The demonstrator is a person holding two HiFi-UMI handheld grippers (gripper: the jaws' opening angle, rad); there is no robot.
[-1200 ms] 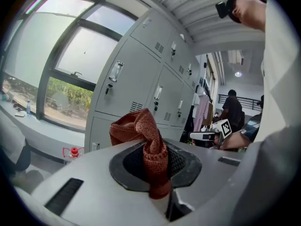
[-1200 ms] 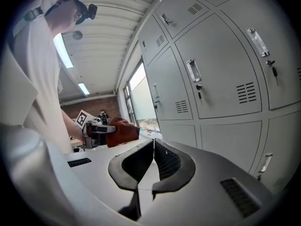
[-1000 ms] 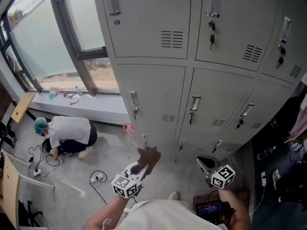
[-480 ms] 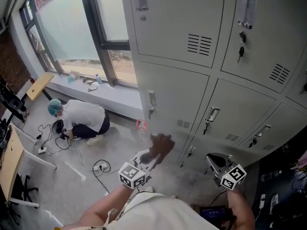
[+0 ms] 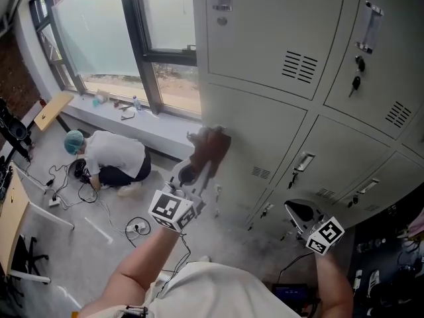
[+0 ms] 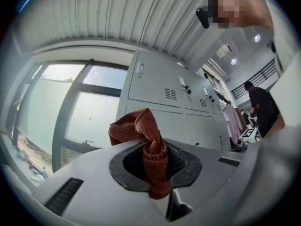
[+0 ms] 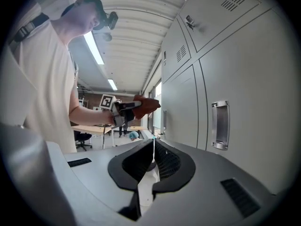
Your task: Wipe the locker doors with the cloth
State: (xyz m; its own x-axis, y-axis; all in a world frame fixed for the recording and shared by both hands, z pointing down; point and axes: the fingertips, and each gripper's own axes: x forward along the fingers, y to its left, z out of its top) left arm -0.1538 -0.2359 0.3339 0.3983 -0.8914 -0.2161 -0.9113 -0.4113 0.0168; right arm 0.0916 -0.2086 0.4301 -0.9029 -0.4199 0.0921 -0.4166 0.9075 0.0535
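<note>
A rust-brown cloth (image 5: 211, 146) is bunched in my left gripper (image 5: 201, 161), which is shut on it and raised to the left edge of a middle-row grey locker door (image 5: 265, 144). I cannot tell if the cloth touches the door. In the left gripper view the cloth (image 6: 146, 142) stands up between the jaws with the lockers (image 6: 160, 91) behind it. My right gripper (image 5: 299, 212) hangs low at the right, shut and empty, near the bottom lockers. The right gripper view shows its closed jaws (image 7: 153, 158), the cloth (image 7: 146, 105) further off, and a door handle (image 7: 220, 125) close by.
A person (image 5: 109, 159) in a teal cap crouches on the floor by the window sill (image 5: 126, 121), among cables and a power strip (image 5: 136, 228). A wooden table edge (image 5: 9, 234) is at the far left. Keys hang in the upper locker doors (image 5: 358, 71).
My left gripper has lifted the cloth from near the bottom lockers up to the middle-row door. The right gripper has stayed low.
</note>
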